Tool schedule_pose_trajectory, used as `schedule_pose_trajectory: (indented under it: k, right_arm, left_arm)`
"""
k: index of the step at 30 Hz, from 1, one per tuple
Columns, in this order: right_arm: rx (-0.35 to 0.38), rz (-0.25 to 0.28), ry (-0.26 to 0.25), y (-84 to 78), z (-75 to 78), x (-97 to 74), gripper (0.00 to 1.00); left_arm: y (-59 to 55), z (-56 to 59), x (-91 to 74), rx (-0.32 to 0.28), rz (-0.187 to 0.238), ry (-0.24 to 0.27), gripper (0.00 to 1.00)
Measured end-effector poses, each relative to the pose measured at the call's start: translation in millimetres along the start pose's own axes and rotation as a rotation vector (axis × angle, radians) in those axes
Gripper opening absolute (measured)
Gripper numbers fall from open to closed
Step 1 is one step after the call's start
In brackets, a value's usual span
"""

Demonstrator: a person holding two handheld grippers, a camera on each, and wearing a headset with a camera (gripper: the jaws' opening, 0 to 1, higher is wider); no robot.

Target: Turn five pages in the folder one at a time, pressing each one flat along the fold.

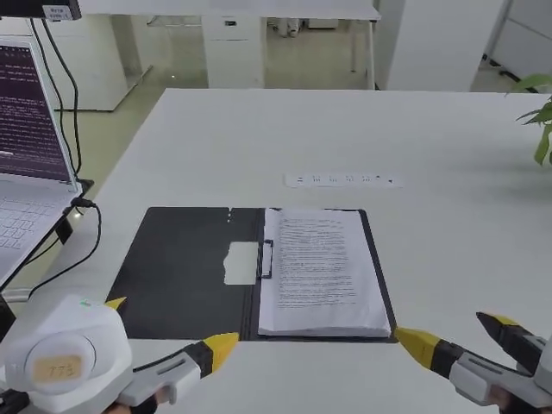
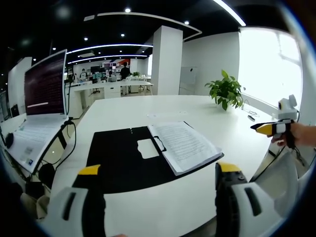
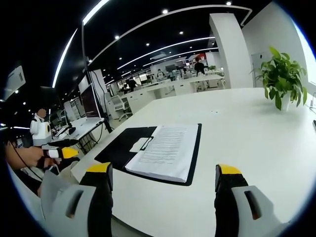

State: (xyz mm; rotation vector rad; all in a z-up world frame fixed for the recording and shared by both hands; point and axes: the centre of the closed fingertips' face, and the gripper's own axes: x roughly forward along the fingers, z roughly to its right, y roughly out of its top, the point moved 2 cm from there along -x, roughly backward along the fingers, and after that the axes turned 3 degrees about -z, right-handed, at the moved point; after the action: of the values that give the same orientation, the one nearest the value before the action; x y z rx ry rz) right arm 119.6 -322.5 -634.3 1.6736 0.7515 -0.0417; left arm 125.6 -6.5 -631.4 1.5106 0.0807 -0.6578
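Observation:
A black folder (image 1: 185, 272) lies open on the white table, its bare left cover showing a white label patch. A stack of printed pages (image 1: 319, 269) rests on its right half under a clip at the fold (image 1: 266, 259). The folder (image 2: 118, 163) and pages (image 2: 185, 145) lie ahead of my left gripper (image 2: 158, 173), which is open and holds nothing. My right gripper (image 3: 163, 173) is open too, with the pages (image 3: 165, 150) ahead of it. In the head view the left gripper (image 1: 168, 332) hovers at the folder's near-left corner and the right gripper (image 1: 457, 332) at its near-right corner.
An open laptop (image 1: 26, 164) with cables stands at the left edge of the table. A white power strip (image 1: 343, 179) lies beyond the folder. A potted plant (image 1: 542, 121) sits at the far right. The table edge runs close to me.

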Motion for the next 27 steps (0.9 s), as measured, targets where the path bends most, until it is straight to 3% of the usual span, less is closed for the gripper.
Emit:
schedule_pose_trajectory:
  k: [13,27]
  right_arm:
    - [0.005,0.002,0.008,0.5,0.3,3.1,0.85]
    - [0.021,0.002,-0.002,-3.7,2.4,3.9,0.85]
  left_arm:
    - [-1.3,-0.5,2.5,0.003,-0.009,0.002,0.93]
    - [-0.4,1.3,18.4,0.021,-0.026,-0.019,0.93]
